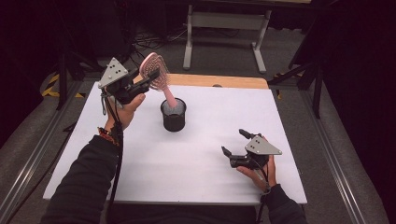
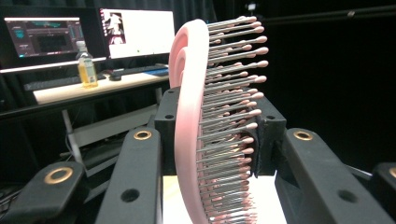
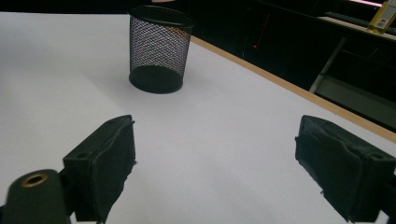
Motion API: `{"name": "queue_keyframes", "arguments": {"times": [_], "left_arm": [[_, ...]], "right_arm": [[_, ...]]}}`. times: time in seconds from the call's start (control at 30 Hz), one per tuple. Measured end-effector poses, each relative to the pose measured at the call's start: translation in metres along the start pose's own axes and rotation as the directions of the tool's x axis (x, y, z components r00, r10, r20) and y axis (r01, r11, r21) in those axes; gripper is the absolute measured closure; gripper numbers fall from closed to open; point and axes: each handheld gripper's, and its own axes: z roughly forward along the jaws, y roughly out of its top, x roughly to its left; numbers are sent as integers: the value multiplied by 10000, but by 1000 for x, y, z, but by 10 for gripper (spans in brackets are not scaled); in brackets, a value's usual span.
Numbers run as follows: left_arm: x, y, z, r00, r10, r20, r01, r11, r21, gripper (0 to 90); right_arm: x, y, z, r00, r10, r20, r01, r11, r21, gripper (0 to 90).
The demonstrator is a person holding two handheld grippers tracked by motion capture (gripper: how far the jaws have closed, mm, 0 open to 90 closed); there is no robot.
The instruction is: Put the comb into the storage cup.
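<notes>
My left gripper [image 1: 145, 80] is clamped on the pink hairbrush [image 1: 154, 70], right gripper [image 1: 235, 142] spread empty; tilting it could tip the mesh cup [image 1: 173, 115].

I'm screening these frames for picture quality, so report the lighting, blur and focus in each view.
High view: white table evenly lit, surroundings near black, slightly soft. Left gripper view: pink hairbrush between the jaws of the left gripper fairly sharp, monitors behind glaring. Right gripper view: mesh cup clear with soft shadow, near jaws of the right gripper blurred.
</notes>
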Motion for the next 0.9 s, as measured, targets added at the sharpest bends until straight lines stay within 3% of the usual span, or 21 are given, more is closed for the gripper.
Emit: {"name": "queue_keyframes", "arguments": {"times": [0.23, 0.5, 0.9], "left_arm": [[2, -2, 6, 10000, -62, -10, 62, 10000, 71, 639], [-1, 0, 10, 9996, 275, -11, -275, 9990, 341, 639], [-8, -13, 32, 9989, 459, 94, -466, 9931, 1077, 639]], "right_arm": [[0, 0, -1, 10000, 4, 49, -3, 10000, -91, 138], [0, 0, -1, 10000, 60, 55, -59, 9999, -131, 140], [1, 0, 0, 9999, 116, -11, -117, 9998, -154, 141]]}}
